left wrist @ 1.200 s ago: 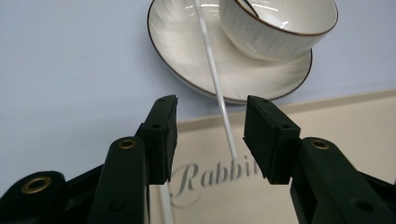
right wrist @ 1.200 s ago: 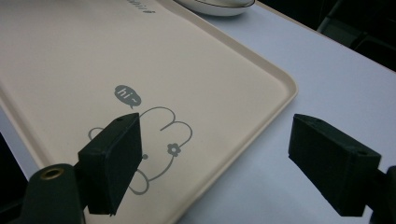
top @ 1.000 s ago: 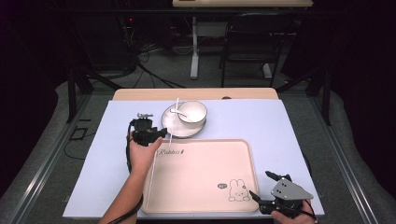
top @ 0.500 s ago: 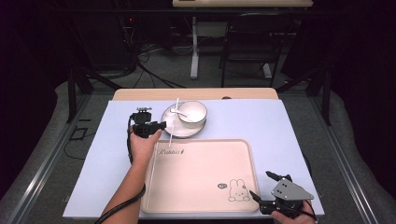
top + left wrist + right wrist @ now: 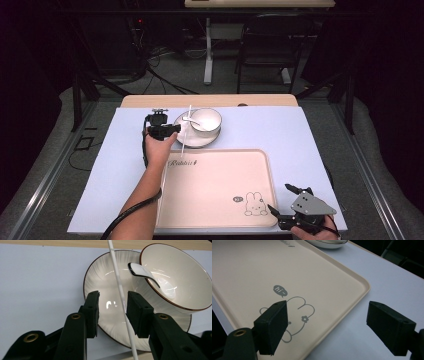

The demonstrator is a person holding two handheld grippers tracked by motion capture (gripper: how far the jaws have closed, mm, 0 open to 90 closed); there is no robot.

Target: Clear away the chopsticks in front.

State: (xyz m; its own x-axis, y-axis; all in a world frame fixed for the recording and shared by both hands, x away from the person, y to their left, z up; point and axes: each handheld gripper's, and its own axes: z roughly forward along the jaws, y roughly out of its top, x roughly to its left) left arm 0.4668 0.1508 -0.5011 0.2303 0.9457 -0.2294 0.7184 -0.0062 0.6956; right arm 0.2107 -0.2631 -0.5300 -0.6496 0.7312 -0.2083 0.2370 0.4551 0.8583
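one chopstick [image 5: 121,293], one plate [image 5: 105,282], one bowl [image 5: 185,272].

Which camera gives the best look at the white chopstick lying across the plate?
The left gripper view: the chopstick runs large and sharp across the plate, between the left claw pads, nearer the right one. The high view shows it as a thin white line.
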